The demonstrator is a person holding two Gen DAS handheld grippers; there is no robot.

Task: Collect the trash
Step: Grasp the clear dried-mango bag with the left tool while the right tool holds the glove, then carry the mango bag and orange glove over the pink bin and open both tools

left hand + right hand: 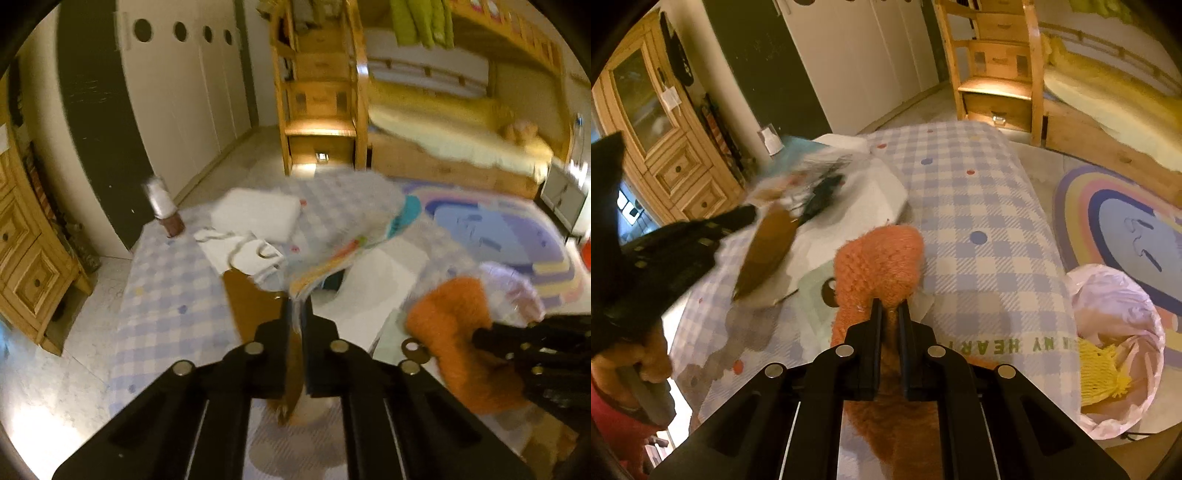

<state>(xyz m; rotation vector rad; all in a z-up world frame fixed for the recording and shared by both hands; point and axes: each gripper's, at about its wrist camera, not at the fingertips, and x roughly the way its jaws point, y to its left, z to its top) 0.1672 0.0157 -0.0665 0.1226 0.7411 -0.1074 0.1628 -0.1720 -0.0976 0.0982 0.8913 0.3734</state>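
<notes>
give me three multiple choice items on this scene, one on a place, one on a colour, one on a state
1. Where is the pink trash bag?
A. on the floor beside the checked cloth
B. on the bunk bed
C. inside the wooden cabinet

2. What colour is the fuzzy cloth in the right gripper?
A. green
B. orange
C. blue

3. What state is the left gripper in?
A. wide open and empty
B. shut on a crumpled wrapper
C. out of view

Answers:
1 A, the bag sits open on the floor at the cloth's right edge.
2 B, the pile between the fingers is orange.
3 B, the fingers pinch the wrapper's lower edge.
</notes>
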